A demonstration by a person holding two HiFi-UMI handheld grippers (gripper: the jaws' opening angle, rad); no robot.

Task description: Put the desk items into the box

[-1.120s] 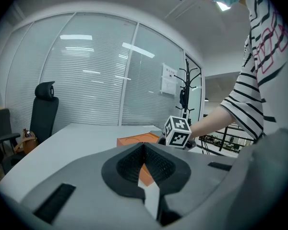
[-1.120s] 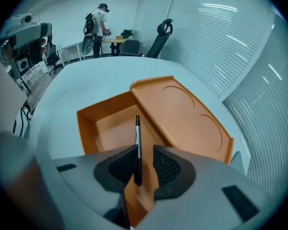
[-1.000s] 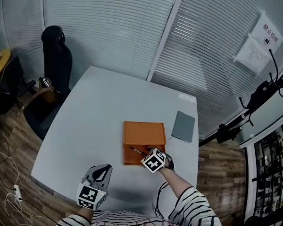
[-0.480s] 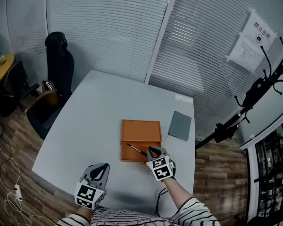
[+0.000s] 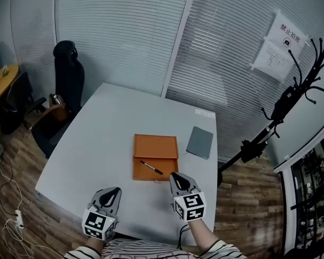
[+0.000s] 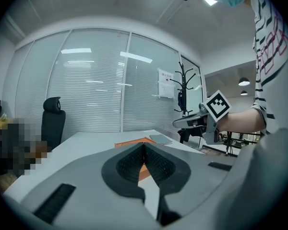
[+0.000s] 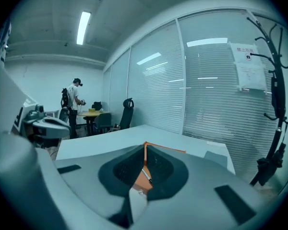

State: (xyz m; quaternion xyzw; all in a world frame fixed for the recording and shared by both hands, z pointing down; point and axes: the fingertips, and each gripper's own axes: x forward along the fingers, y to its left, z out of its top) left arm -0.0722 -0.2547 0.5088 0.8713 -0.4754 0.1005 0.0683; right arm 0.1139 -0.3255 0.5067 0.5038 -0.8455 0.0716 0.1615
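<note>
The grey notebook (image 5: 199, 142) lies flat on the table (image 5: 97, 139), just beside the right wall of the orange box (image 5: 156, 150) but not touching it, with its long axis running away from the person. 1 pen (image 5: 151, 167) already lies in the box. The right gripper (image 5: 174, 176) hovers near the box's near right corner, so the notebook is ahead and to its right. It is the nearer of the 2. The left gripper (image 5: 114, 191) hangs well to the left. Both have their jaws pressed together on nothing.
</note>
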